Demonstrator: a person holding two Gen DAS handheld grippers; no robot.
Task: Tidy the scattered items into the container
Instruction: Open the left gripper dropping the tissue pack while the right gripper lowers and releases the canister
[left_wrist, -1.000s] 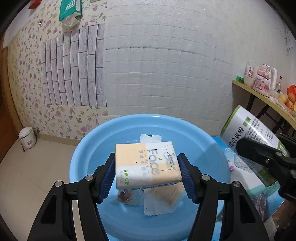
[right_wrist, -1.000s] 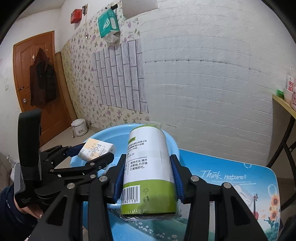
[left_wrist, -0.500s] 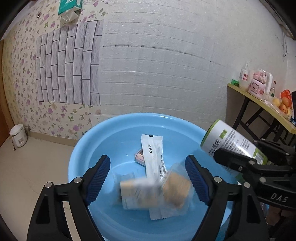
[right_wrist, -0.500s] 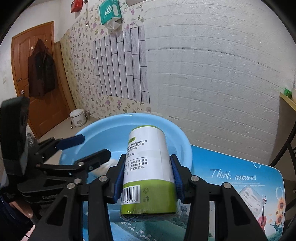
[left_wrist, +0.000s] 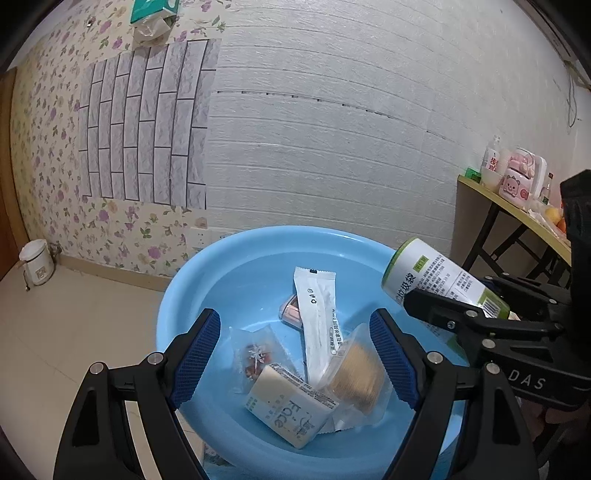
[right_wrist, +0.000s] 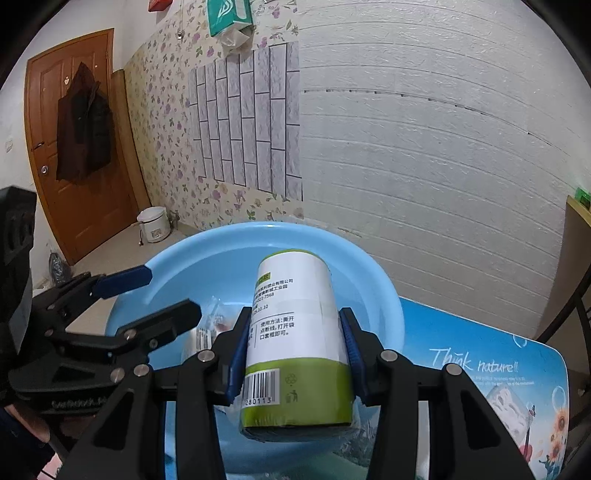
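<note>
I'm holding the green-and-white roll (right_wrist: 295, 343) clamped in my right tool (right_wrist: 293, 354), long axis pointing forward over the blue basin (right_wrist: 384, 295) rim; left tool (left_wrist: 295, 358) gaping empty above the tissue pack (left_wrist: 291, 410) lying inside

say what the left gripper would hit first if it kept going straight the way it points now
Probably the tissue pack lying in the blue basin. The left gripper is open and empty, angled down over the basin, with the pack and a clear snack packet just ahead. Depth is uncertain.
</note>
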